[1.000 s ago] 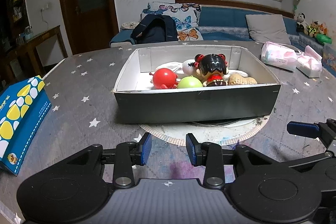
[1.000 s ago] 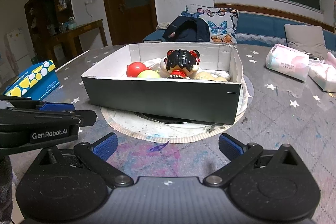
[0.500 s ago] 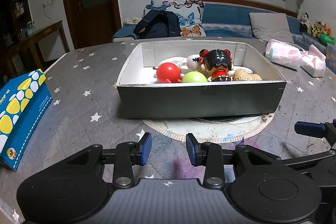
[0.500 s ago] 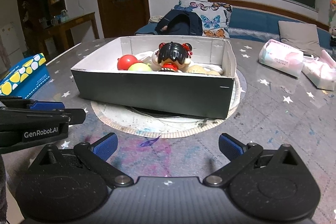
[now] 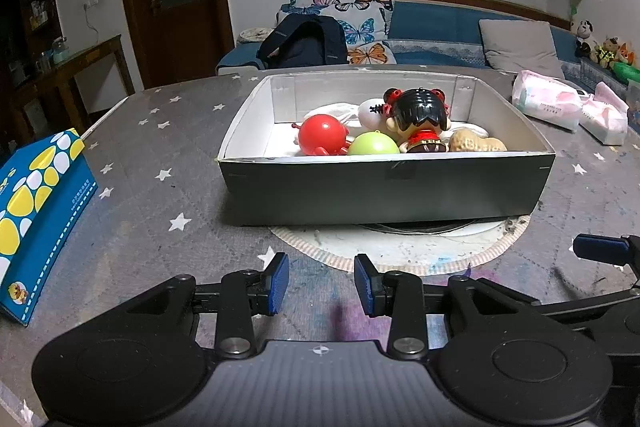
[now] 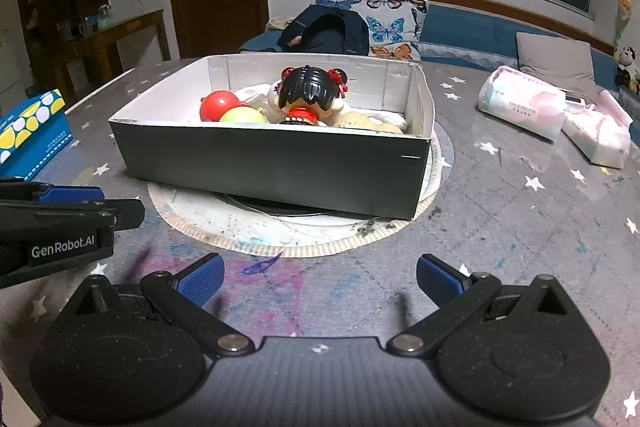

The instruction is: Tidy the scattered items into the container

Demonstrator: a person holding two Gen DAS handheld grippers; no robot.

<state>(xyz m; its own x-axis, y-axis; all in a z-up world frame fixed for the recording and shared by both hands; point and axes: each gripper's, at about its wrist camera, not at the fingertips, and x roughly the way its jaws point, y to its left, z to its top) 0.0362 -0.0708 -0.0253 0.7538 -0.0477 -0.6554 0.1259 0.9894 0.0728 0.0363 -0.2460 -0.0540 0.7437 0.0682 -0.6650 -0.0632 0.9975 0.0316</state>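
Note:
A dark box with white inside (image 5: pixel 384 187) (image 6: pixel 272 163) stands on a round mat at the table's middle. In it lie a red ball toy (image 5: pixel 322 135) (image 6: pixel 218 105), a green ball (image 5: pixel 373 145) (image 6: pixel 240 115), a black-haired doll (image 5: pixel 420 115) (image 6: pixel 310 95), a peanut-shaped toy (image 5: pixel 476 143) and a white toy (image 5: pixel 370 111). My left gripper (image 5: pixel 321 283) is empty, its jaws partly open, in front of the box. My right gripper (image 6: pixel 319 279) is wide open and empty, in front of the box.
A blue and yellow tissue box (image 5: pixel 36 211) (image 6: pixel 28 139) stands at the left. Two pink tissue packs (image 5: pixel 548 103) (image 6: pixel 524 107) lie at the far right. The round mat (image 5: pixel 400 247) shows under the box. A sofa with cushions lies beyond the table.
Both grippers have risen a little and drawn back slightly, so the box sits lower in view. The jaws have not changed. The toys have not moved.

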